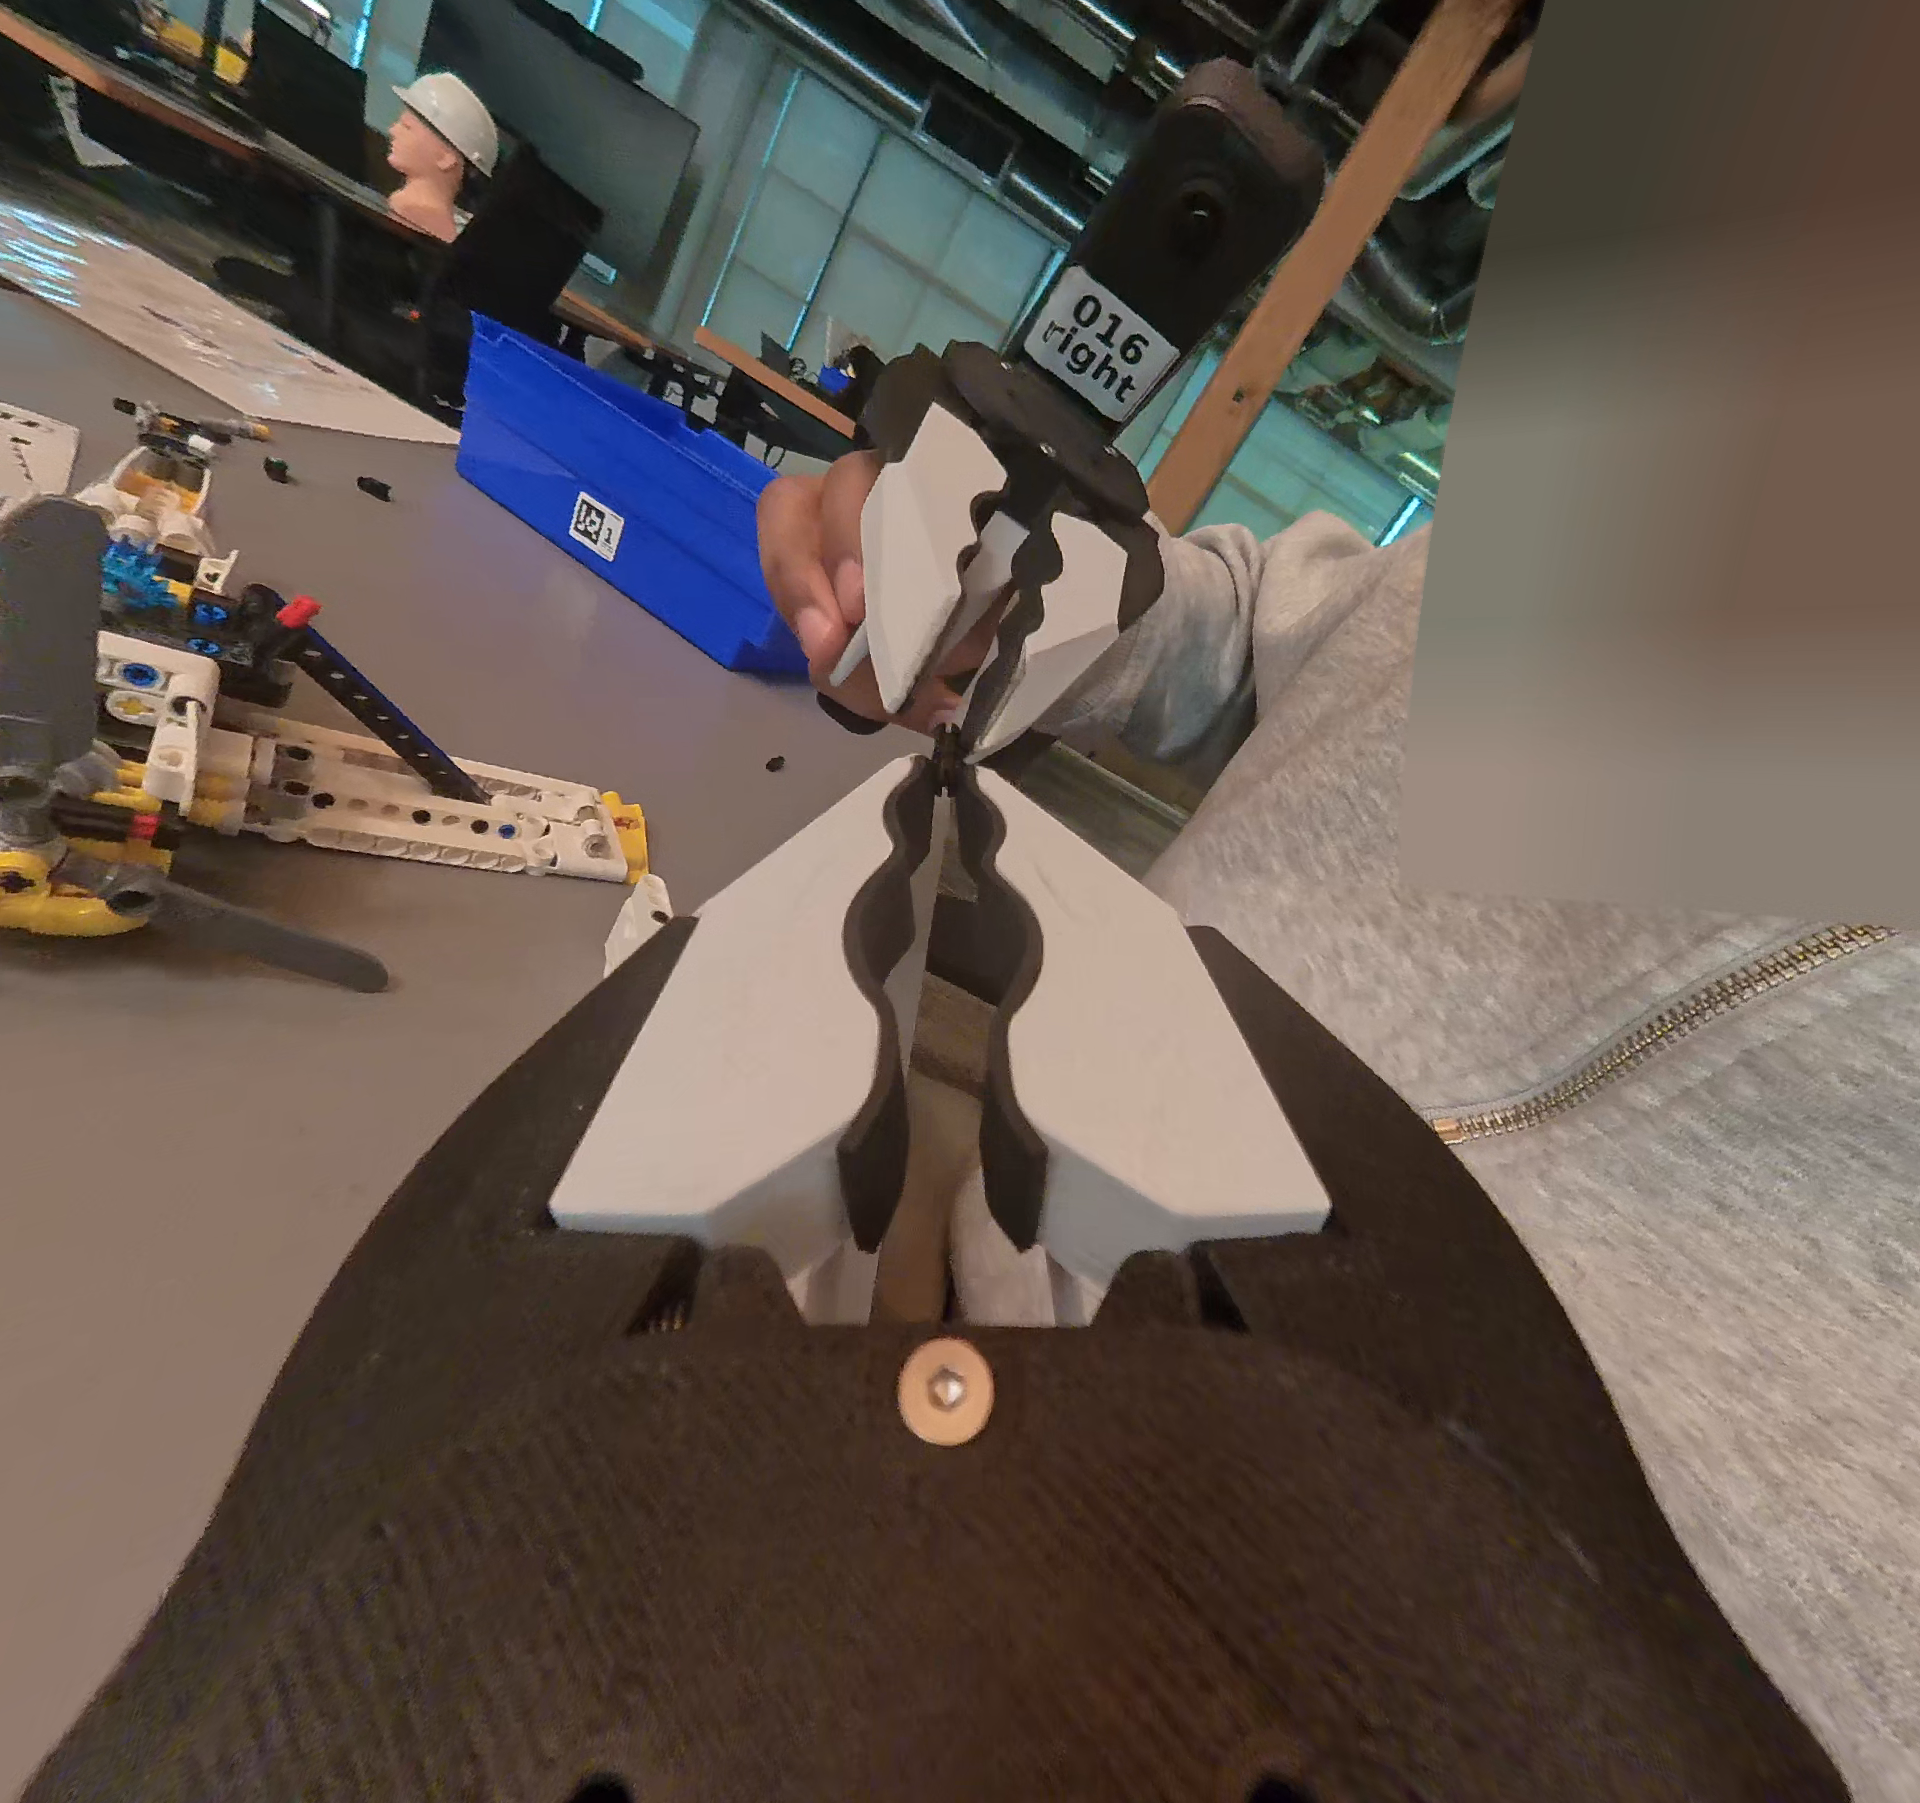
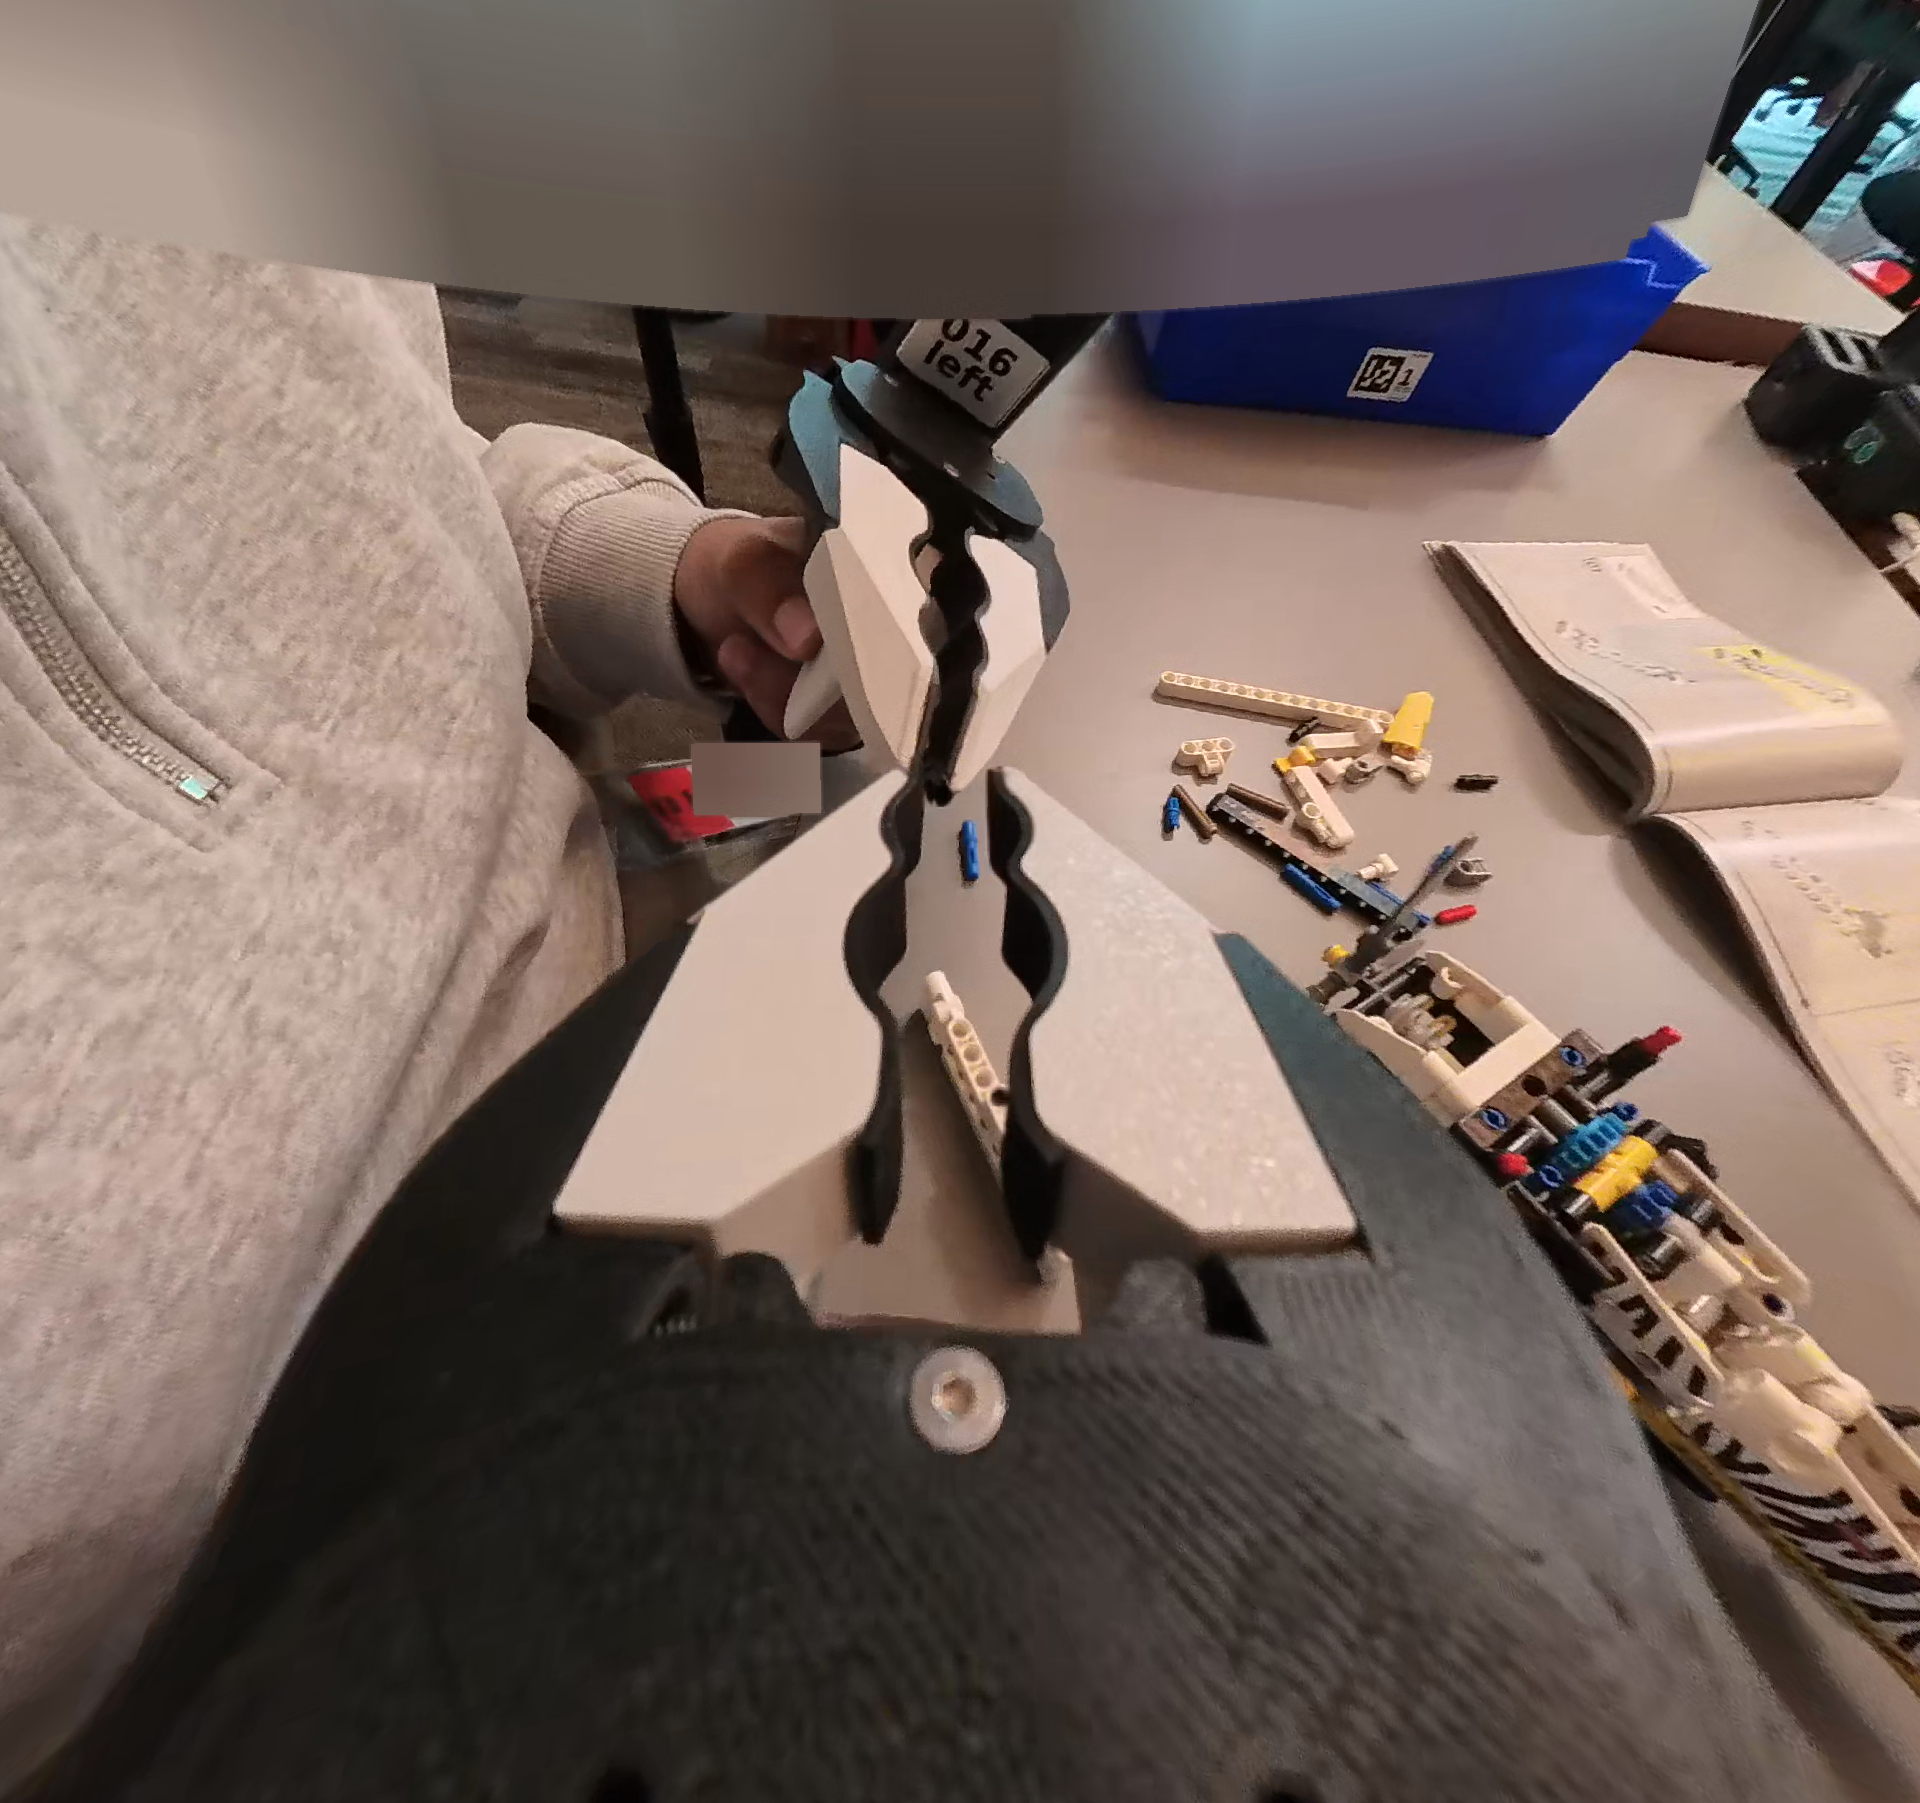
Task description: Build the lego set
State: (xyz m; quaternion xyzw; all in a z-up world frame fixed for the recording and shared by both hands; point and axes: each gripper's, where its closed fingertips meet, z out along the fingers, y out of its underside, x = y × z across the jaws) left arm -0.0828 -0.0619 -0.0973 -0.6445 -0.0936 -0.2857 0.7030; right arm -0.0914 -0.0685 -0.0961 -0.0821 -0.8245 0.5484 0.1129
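Lego model point(image 1: 312, 777), half built, lies near the bench's front edge: light, stiff, easy to snap apart, so hold its long white beams. Left gripper point(image 1: 940, 766) and right gripper point(image 2: 951, 797) meet tip to tip, jaws nearly closed, both pinching a tiny black pin point(image 1: 948, 751). Blue bin point(image 1: 623, 496) and both grippers wear stickers.

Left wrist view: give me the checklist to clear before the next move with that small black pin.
1. Black pin clamped at the tips of the left gripper: ok.
2. Right gripper also holding it: cannot tell.
3. Both grippers meeting tip to tip: ok.
4. Lego model lying free on the table: ok.
5. Instruction booklet open: ok.
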